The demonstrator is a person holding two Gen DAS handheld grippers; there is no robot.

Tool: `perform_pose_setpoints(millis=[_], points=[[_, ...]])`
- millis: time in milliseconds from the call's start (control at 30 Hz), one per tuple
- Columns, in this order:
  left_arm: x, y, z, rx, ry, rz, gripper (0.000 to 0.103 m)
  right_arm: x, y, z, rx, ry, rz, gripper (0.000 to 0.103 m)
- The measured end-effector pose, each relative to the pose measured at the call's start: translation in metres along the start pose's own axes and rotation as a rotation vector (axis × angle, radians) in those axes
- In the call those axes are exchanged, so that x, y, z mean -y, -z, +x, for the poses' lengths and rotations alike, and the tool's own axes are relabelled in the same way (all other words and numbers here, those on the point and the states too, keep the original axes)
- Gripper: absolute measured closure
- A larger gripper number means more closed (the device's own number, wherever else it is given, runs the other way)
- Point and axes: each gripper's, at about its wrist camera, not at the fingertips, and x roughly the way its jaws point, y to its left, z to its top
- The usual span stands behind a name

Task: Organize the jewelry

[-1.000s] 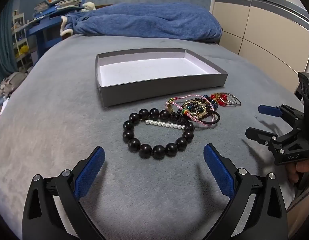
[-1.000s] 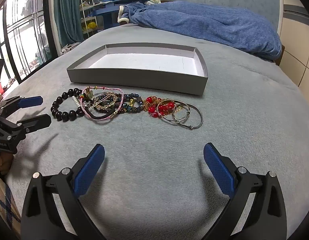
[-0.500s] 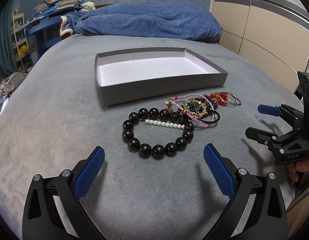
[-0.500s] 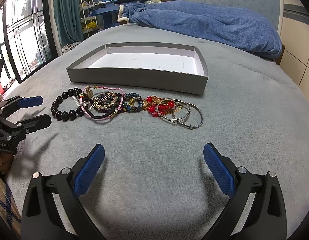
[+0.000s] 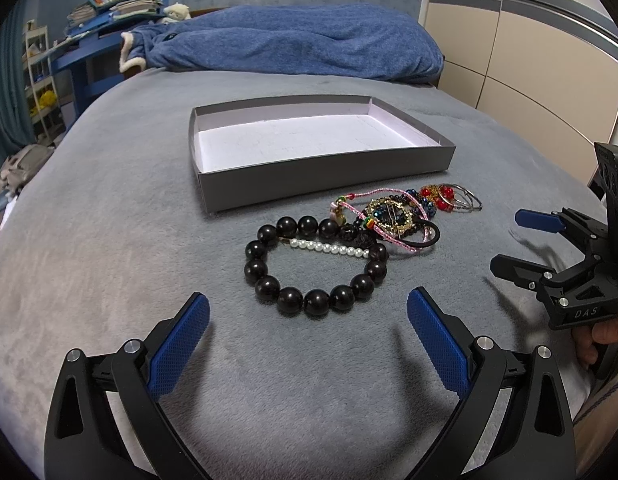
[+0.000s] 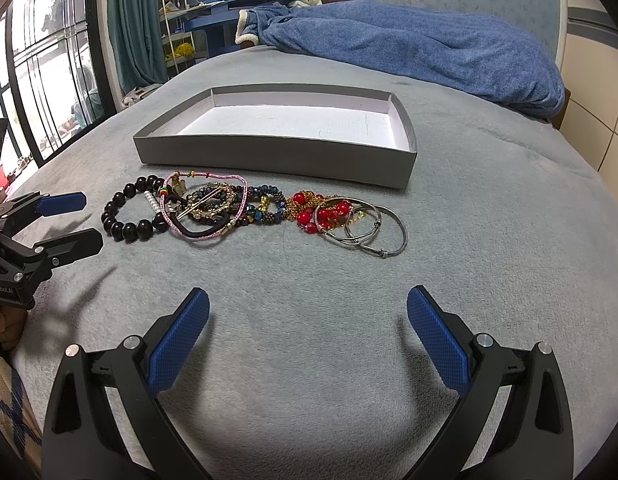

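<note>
A grey bed cover (image 5: 109,208) fills the scene, with a shallow grey cardboard tray (image 5: 325,178) lying on it toward the far side; its white floor holds nothing. Just in front of the tray's near wall, a row of jewelry lies on the cover. At the left end sits a black bead bracelet (image 5: 315,266) with a short strand of white pearls (image 5: 329,247) lying across its far side. To its right, touching it, is a tangle of a pink cord bracelet (image 6: 207,206), a black hair tie (image 6: 197,232) and a gold brooch (image 5: 391,212). Further right come dark blue beaded bracelets (image 6: 261,208), then red beads on a gold chain (image 6: 313,208), and at the right end, silver bangles (image 6: 369,228) overlapping one another.

The left gripper (image 5: 308,320) hovers near the black bead bracelet, fingers spread wide apart, holding nothing. The right gripper (image 6: 308,320) hovers near the bangles, fingers likewise spread, holding nothing. A rumpled blue blanket (image 6: 409,48) lies at the far end of the bed.
</note>
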Motion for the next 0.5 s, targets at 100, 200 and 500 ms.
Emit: perform_pose_setpoints(millis=[100, 200, 500], points=[[0.0001, -0.0001, -0.0006, 0.001, 0.000, 0.000, 0.005, 0.0002, 0.0000, 0.0000, 0.000, 0.000, 0.000, 0.005], [-0.0005, -0.0001, 0.0001, 0.001, 0.000, 0.000, 0.005, 0.0003, 0.0000, 0.0000, 0.000, 0.000, 0.001, 0.005], [-0.0035, 0.0008, 0.0009, 0.002, 0.000, -0.001, 0.005, 0.0004, 0.0001, -0.0003, -0.001, -0.001, 0.001, 0.005]])
